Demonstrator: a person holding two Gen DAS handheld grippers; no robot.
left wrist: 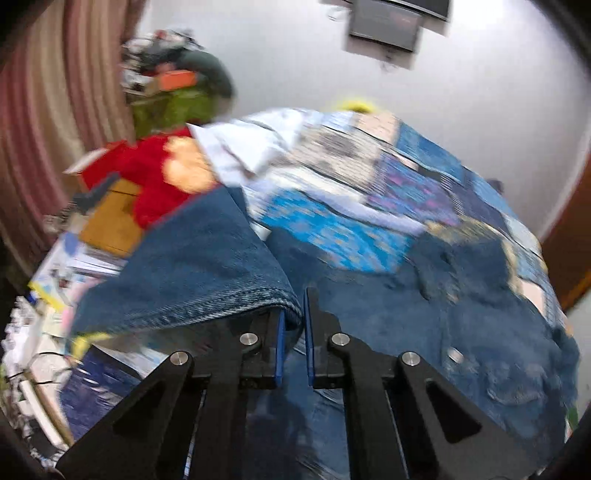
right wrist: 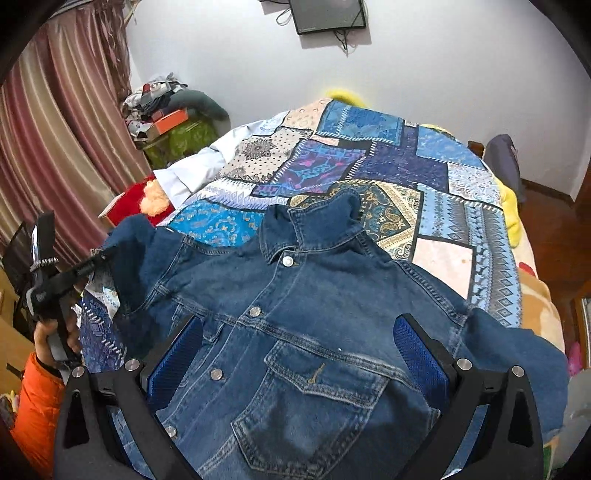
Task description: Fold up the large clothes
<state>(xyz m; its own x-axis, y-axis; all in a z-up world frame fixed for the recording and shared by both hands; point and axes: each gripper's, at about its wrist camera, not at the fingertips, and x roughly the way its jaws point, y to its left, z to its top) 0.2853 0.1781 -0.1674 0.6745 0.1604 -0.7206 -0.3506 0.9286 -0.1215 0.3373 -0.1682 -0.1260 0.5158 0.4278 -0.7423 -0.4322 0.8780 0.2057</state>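
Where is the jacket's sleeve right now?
In the left wrist view the denim sleeve is pinched in the left gripper, lifted over the patchwork bedspread, left of the jacket body.

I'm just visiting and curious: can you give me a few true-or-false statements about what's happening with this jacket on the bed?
1. The denim jacket lies on a patchwork bedspread. True.
2. The left tongs stand wide open. False: they are shut on the jacket's sleeve cuff.
3. The right tongs are open, holding nothing. True.
4. The jacket is unbuttoned and spread open. False: its front is buttoned.
5. A screen hangs on the wall. True.
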